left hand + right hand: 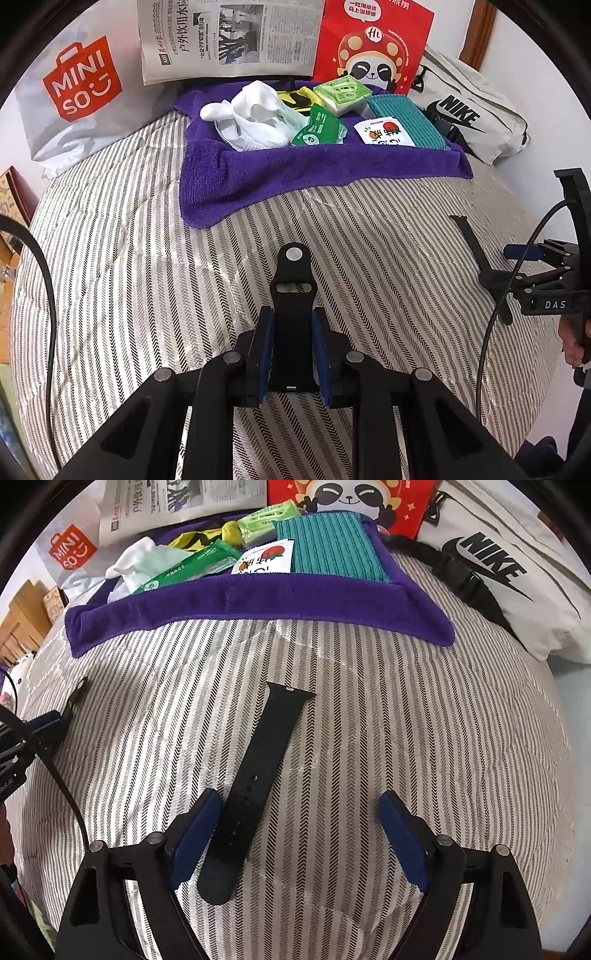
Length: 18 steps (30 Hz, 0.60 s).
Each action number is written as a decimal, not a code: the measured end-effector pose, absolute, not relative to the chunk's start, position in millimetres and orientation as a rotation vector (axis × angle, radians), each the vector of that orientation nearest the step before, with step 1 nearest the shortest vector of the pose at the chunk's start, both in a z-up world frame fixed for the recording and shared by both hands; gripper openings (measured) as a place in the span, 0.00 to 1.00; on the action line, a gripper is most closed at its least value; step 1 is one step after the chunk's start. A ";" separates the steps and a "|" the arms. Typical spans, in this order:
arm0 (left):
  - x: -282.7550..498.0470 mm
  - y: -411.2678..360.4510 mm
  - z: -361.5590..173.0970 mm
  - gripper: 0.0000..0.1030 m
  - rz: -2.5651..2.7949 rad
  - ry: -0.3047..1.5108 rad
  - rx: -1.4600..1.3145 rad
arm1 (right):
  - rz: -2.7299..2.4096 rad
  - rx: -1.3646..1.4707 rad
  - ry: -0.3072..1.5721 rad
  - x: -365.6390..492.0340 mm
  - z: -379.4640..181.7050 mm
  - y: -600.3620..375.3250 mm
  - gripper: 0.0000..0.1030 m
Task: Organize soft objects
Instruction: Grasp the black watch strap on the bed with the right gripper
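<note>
On the striped bed (369,709), beyond which a purple towel (258,602) carried soft goods, the left tool (291,343) clamped one strap piece (293,280); the right tool (295,834) gaped over another strap (255,775): light, limp, rubbery; best pinched across its width.

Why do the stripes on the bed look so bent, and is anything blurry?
Left wrist view: fisheye lens bows the striped cover, dark corners, sharp focus. Right wrist view: same bulge; the black strap is crisp, even daylight, no harsh glare.
</note>
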<state>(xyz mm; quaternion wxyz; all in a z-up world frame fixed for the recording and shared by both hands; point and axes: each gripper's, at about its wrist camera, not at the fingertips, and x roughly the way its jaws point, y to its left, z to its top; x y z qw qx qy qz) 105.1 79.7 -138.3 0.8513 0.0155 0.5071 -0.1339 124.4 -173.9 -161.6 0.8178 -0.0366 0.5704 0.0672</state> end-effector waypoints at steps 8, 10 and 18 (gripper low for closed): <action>106.7 77.0 -137.9 0.19 -0.268 1.086 0.036 | 0.141 -0.040 1.132 126.4 -157.3 -166.5 0.45; 105.0 76.4 -137.8 0.20 -0.276 1.089 0.037 | 0.152 -0.041 1.146 126.0 -154.0 -174.3 0.30; 101.1 74.8 -137.6 0.20 -0.271 1.085 0.043 | 0.126 -0.066 1.140 121.0 -154.9 -172.9 0.24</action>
